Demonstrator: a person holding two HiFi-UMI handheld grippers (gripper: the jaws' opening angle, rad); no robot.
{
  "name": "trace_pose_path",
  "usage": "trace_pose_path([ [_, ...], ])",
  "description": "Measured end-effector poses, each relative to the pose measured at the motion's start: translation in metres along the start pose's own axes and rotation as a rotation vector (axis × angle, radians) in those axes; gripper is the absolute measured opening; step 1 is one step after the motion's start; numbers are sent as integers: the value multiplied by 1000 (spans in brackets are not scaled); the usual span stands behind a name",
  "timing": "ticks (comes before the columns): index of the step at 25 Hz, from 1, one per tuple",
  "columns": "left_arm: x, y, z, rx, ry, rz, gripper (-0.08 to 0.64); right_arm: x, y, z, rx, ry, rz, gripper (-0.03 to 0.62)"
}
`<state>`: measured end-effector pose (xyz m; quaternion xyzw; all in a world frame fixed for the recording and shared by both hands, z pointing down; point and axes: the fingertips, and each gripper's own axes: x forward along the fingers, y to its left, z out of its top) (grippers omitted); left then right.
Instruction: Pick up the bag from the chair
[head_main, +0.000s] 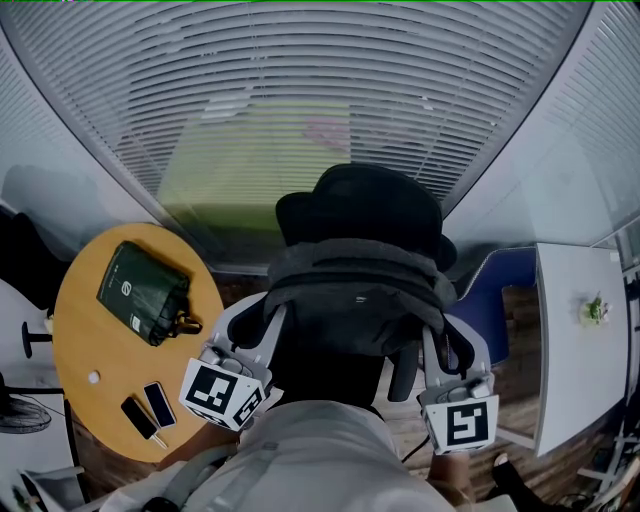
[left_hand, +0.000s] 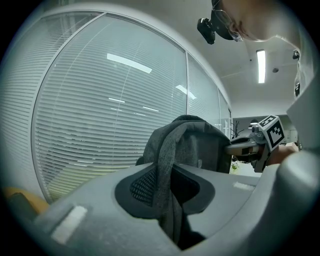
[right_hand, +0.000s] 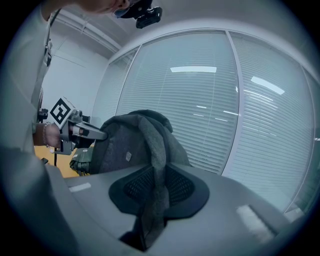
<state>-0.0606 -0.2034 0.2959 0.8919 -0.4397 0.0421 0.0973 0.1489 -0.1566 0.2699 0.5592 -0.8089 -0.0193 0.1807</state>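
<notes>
Between the two tongs: grey bag (head_main: 355, 290), held up by its straps, one strap to each side.
Left tongs (head_main: 255, 325): jaws drawn narrow on the left strap (left_hand: 165, 175), which runs down through them.
Right tongs (head_main: 432, 345): jaws clamped the same way on the right strap (right_hand: 155, 170).
Bag's lie: broad side spans from one tongs to the other; in both gripper views it rises upright ahead of the jaws, rounded top up.
Beyond the bag: black chair (head_main: 360, 205); whether the bag touches it cannot be told.
Containers: bag closed, contents unseen. Out past the left tongs, a dark green pouch (head_main: 145, 290) lies shut on a round wooden table (head_main: 95, 330), with two phones (head_main: 150, 410) flat on it nearer those tongs.
Writing: a pale logo on the pouch and a small tag (right_hand: 128, 156) on the bag, neither readable.
Outside the right tongs: blue chair (head_main: 500, 290), white table (head_main: 570, 370), small plant (head_main: 595, 310).
</notes>
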Motion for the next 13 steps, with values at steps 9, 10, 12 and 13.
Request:
trace_pose_path([
  [9,2,-4,2,-5,1,0,60,-3,-4,-1,0,9,2,61],
  [10,1,-4,2,-5,1,1,60,-3,-3,-1,-1,8,3,60],
  [12,-1,-4,1,-4,1,2,60,-4,-1,-1,-2,4,4,60],
  [13,-2,-4,0,-4,1,2,60,-5,1,-1,-2,1,5,60],
])
